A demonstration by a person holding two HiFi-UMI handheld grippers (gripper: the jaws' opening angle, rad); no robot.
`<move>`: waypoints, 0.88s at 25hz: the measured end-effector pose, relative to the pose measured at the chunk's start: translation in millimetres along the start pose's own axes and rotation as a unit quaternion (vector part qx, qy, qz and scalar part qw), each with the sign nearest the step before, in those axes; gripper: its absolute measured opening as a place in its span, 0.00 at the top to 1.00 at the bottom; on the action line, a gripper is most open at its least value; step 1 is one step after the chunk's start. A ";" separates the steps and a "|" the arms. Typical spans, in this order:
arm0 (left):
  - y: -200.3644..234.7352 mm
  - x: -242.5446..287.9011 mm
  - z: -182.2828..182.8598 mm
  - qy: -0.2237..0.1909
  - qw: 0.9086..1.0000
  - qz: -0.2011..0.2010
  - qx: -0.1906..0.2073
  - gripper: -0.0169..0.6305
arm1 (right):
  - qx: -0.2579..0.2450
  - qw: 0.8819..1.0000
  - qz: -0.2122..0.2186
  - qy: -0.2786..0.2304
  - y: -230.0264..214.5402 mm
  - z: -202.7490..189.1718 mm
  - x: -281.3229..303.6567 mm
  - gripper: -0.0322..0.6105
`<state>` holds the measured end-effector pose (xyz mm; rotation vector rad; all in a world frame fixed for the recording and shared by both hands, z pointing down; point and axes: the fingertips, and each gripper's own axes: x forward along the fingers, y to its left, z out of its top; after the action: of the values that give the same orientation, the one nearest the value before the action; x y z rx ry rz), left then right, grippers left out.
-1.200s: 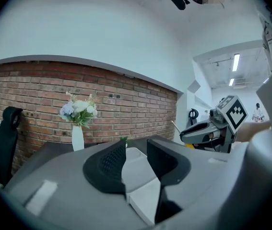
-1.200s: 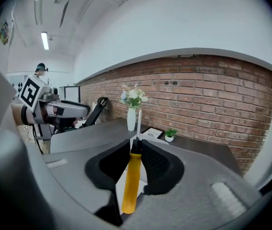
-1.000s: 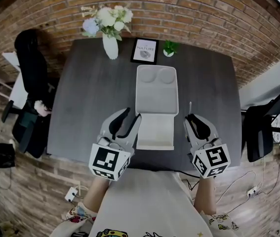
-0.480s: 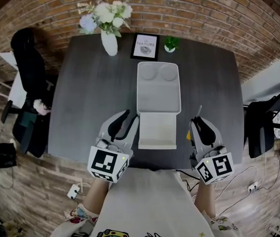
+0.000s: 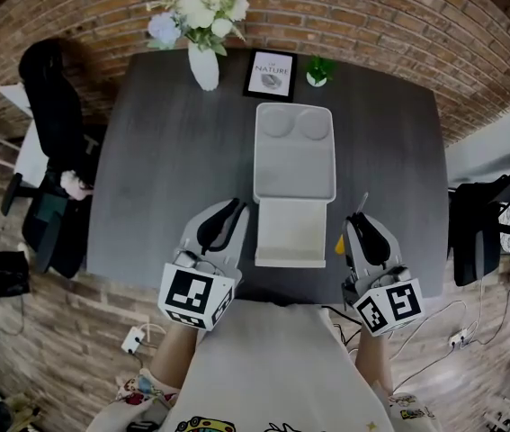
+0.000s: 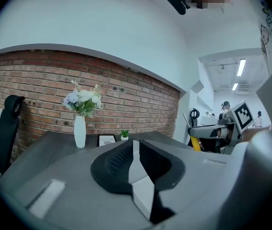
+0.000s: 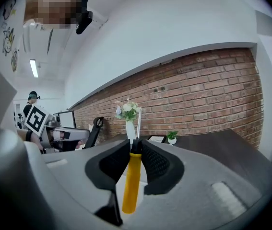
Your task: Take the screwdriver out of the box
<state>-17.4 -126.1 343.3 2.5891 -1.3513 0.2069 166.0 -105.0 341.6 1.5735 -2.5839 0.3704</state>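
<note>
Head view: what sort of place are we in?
Probably an office or lab, not a home. A dark grey wooden table stands before a red brick wall, with a black office chair beside it. The right gripper view shows ceiling strip lights in an open room beyond.

Free tabletop (image 5: pixel 160 187) flanks the open box (image 5: pixel 294 165); vase (image 5: pixel 204 68) and frame (image 5: pixel 271 73) stand behind.

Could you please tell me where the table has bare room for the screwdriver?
Bare table lies left of the open box, nearer than the vase, and right of the box. The far edge is crowded: vase, picture frame, plant.
</note>
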 end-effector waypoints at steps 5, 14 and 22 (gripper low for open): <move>3.6 -1.5 -0.3 -0.004 1.000 0.009 -0.005 0.98 | 0.018 1.000 0.000 0.001 -1.2 2.8 4.1 0.83; 8.1 -0.6 -4.4 0.002 1.000 0.013 -0.016 0.98 | 0.017 1.000 0.013 0.010 -0.2 -0.7 10.0 0.83; 9.0 -3.2 -5.8 0.002 1.000 0.018 -0.018 0.98 | 0.004 1.000 0.017 0.017 2.1 -3.3 11.1 0.83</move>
<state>-26.8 -127.1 349.4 2.5353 -1.3880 0.1904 158.9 -112.8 346.7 1.5140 -2.5901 0.4063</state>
